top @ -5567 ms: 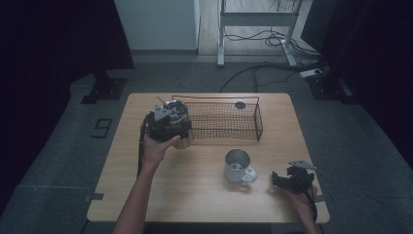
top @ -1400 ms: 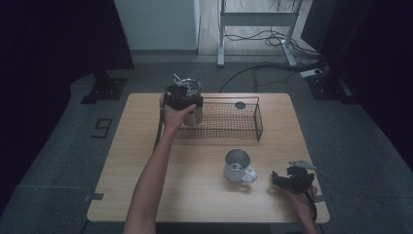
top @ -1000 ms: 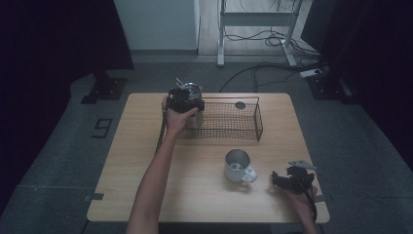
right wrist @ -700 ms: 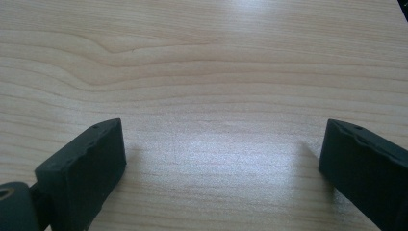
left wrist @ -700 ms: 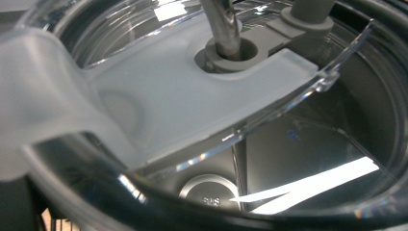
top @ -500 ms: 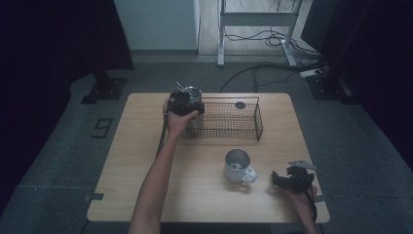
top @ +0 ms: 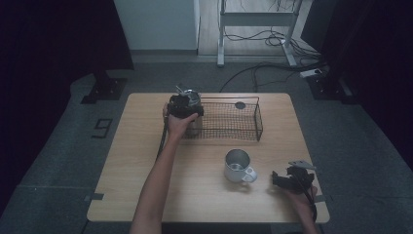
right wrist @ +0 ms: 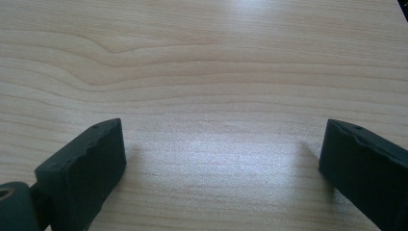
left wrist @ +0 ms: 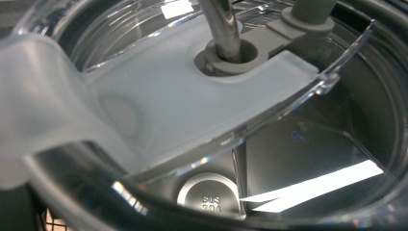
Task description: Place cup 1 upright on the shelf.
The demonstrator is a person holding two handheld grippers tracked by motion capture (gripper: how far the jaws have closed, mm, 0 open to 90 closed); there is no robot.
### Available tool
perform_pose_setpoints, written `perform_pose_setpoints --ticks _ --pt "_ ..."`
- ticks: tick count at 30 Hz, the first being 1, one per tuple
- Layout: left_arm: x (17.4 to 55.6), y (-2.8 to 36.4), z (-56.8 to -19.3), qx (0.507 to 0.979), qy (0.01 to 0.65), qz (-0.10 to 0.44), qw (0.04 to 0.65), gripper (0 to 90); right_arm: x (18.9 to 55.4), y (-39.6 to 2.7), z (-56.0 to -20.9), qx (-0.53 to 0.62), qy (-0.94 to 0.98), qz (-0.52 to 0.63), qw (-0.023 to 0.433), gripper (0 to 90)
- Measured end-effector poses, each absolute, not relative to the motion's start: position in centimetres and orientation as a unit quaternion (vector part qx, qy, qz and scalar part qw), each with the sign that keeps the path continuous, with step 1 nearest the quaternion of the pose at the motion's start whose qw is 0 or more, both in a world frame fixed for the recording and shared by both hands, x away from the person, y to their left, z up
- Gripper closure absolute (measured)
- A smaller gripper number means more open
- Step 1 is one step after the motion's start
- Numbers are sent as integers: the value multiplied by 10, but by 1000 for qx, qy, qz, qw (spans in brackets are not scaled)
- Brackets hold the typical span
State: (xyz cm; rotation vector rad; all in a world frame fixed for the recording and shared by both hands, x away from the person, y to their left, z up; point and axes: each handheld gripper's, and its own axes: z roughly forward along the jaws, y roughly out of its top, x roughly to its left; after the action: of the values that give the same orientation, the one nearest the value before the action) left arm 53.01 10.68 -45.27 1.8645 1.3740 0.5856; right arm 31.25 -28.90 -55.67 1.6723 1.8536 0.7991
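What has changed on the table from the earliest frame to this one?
The left gripper carried the lidded steel cup from in front of the wire basket up to its left end, now lowering it there. The mug and right gripper stayed put.

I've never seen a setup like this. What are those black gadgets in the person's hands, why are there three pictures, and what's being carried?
No robot here: a person holds a hand-operated left gripper and right gripper, each carrying its own camera. The high view looks down on the wooden table. It bears a wire basket and a metal mug. The left gripper holds a steel tumbler at the basket's left end; its camera looks through the clear lid, past a metal straw, into the cup. The right gripper rests near the table's right edge, its fingers wide apart over bare wood.
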Motion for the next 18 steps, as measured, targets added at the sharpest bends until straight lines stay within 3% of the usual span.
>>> perform_pose_setpoints --ticks 18 --pt "519 100 -464 741 513 247 355 37 312 -289 -557 616 683 295 257 20"
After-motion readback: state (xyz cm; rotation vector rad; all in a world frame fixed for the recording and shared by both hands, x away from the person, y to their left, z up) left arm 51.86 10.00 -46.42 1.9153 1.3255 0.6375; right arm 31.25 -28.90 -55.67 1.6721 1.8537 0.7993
